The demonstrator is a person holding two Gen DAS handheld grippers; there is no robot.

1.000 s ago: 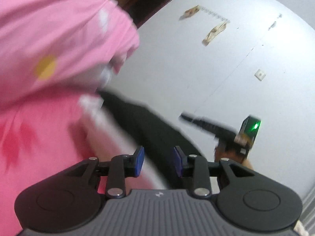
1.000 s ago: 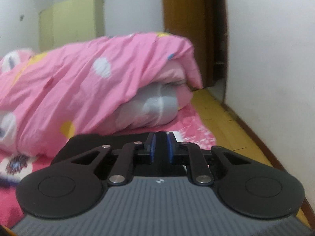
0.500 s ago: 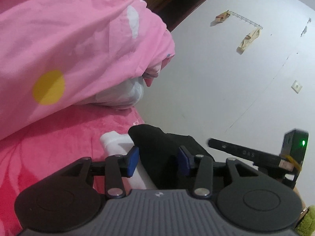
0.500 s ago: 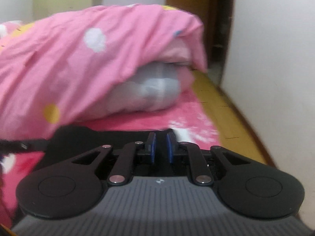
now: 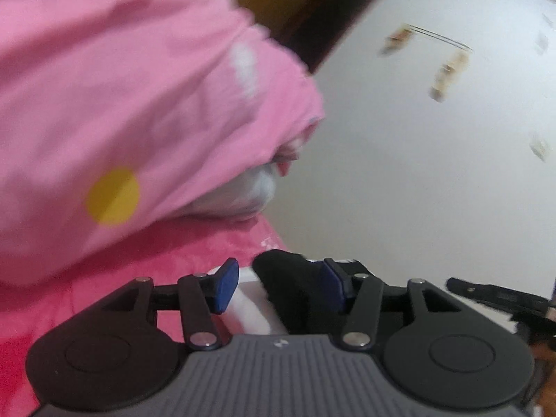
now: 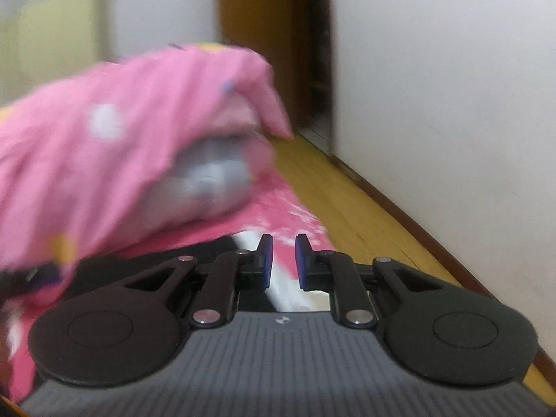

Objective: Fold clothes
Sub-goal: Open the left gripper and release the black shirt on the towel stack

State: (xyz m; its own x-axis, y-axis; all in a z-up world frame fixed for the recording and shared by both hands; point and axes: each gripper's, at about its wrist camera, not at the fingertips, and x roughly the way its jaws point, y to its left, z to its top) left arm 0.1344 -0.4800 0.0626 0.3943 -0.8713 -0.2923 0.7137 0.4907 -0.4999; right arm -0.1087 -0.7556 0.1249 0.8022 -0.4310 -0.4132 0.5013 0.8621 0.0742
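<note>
A black garment (image 5: 285, 274) lies on the pink bedsheet (image 5: 173, 253) with a strip of white fabric (image 5: 250, 299) beside it. My left gripper (image 5: 279, 286) hangs just over both, its jaws opening. The garment's edge and the white strip sit between the blue pads, and the left pad stands clear of them. My right gripper (image 6: 284, 260) has a narrow gap between its pads, through which I see only bedsheet and the white strip (image 6: 288, 292). The black garment (image 6: 146, 260) lies to its lower left. One of its dark fingers (image 5: 486, 293) shows at the right of the left wrist view.
A bulky pink duvet (image 5: 139, 104) with white and yellow dots is heaped over a grey pillow (image 6: 208, 180) just beyond the garment. To the right a wooden floor (image 6: 347, 201) runs along a white wall (image 6: 451, 104) to a brown door (image 6: 278, 34). A pale cabinet (image 6: 59, 34) stands at the far left.
The left jaws have spread wider over the black garment and white strip. The right gripper has swung right, so the garment that lay under its pads now sits to their left.
</note>
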